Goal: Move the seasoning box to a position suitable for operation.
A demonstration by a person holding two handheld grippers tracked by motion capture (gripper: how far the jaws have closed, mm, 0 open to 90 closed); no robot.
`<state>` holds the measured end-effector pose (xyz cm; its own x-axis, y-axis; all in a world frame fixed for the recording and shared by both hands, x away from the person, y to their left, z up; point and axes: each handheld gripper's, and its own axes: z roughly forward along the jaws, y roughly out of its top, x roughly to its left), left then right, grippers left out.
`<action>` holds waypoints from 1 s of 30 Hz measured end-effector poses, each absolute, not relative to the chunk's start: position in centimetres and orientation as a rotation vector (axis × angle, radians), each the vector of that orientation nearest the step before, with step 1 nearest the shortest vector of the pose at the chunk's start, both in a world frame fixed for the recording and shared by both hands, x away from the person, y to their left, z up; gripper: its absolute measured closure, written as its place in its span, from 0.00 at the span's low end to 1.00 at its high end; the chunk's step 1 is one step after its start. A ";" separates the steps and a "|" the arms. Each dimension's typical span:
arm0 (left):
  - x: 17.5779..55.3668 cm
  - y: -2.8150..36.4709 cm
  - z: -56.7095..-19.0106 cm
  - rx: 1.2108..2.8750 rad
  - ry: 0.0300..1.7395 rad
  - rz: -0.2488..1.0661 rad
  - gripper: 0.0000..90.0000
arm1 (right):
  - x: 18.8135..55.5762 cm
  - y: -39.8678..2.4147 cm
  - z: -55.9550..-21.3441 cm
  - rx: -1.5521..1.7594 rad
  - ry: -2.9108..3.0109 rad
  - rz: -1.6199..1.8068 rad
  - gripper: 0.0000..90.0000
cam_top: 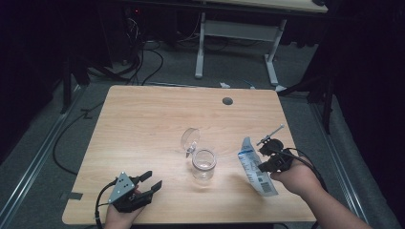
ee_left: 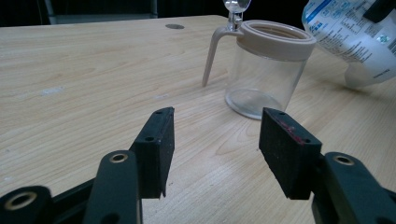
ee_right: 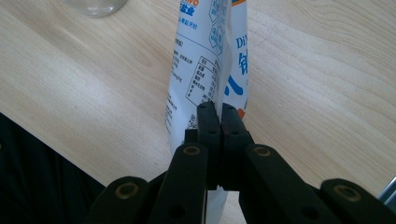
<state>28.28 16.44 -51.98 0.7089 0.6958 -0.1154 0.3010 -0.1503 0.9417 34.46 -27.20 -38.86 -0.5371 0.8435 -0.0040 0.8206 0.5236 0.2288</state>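
The right tool point(ee_right: 219, 112) pinches the white pouch point(cam_top: 253, 168) beside the open glass jar point(cam_top: 204, 163) on the counter point(cam_top: 143, 124); the left tool point(ee_left: 215, 135), spread, should steady the jar before pouring.

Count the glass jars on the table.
1. The glass jar stands near the table's middle with its hinged lid open, between the open left tool and the pouch clamped in the right tool.

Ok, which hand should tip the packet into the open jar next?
The right. Its tool is already shut on the packet, just beside the jar, whose lid is flipped open. The left tool sits open with nothing between its jaws, nearer the table's front edge.
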 end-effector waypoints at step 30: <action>27.1 7.3 -51.3 1.896 0.568 0.388 0.43 | 33.7 -25.3 -37.0 1.393 2.688 0.280 1.00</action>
<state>27.11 7.26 -51.34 0.8335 0.5524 0.0050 0.2052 -0.3180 0.9256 33.72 -25.26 -36.99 -0.5761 0.8174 -0.0051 0.7988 0.5642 0.2088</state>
